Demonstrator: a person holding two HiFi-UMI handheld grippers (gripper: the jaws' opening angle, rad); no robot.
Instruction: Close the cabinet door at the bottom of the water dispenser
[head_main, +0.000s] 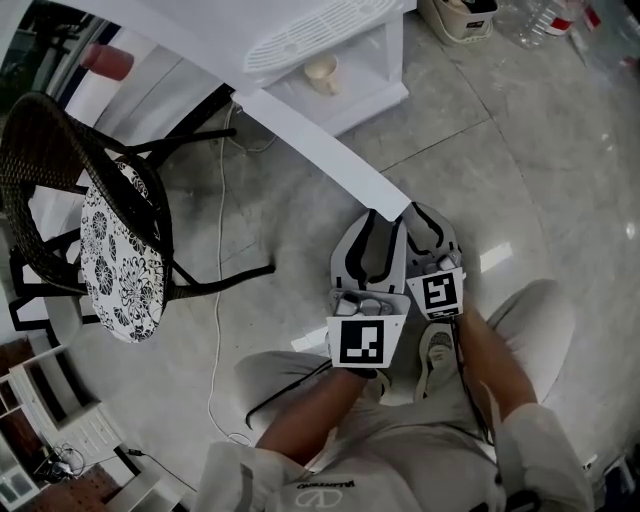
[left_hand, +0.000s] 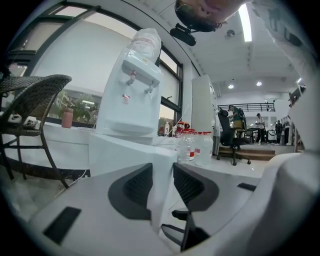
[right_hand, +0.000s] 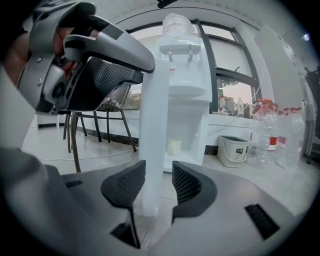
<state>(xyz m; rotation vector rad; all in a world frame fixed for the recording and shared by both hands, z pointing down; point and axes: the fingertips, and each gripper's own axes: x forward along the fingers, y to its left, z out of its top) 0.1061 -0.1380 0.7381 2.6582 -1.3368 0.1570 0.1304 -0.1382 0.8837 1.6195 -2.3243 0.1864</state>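
Observation:
The white cabinet door (head_main: 320, 140) stands swung open from the base of the water dispenser (head_main: 350, 80) and reaches toward me. Both grippers are at its free end. My left gripper (head_main: 375, 225) has its pads closed on the door's edge; in the left gripper view the white door (left_hand: 125, 155) fills the gap at the left gripper (left_hand: 163, 175). My right gripper (head_main: 425, 222) is beside it. In the right gripper view the door (right_hand: 152, 125) stands between the jaws of the right gripper (right_hand: 159, 182), with a gap at the right pad. A cup (right_hand: 174, 146) sits inside the open cabinet.
A wicker chair (head_main: 90, 200) with a patterned cushion stands left of the door. A white cable (head_main: 215, 330) trails over the tiled floor. A small white bin (right_hand: 234, 150) and several water bottles (right_hand: 270, 135) stand right of the dispenser. My knees are below the grippers.

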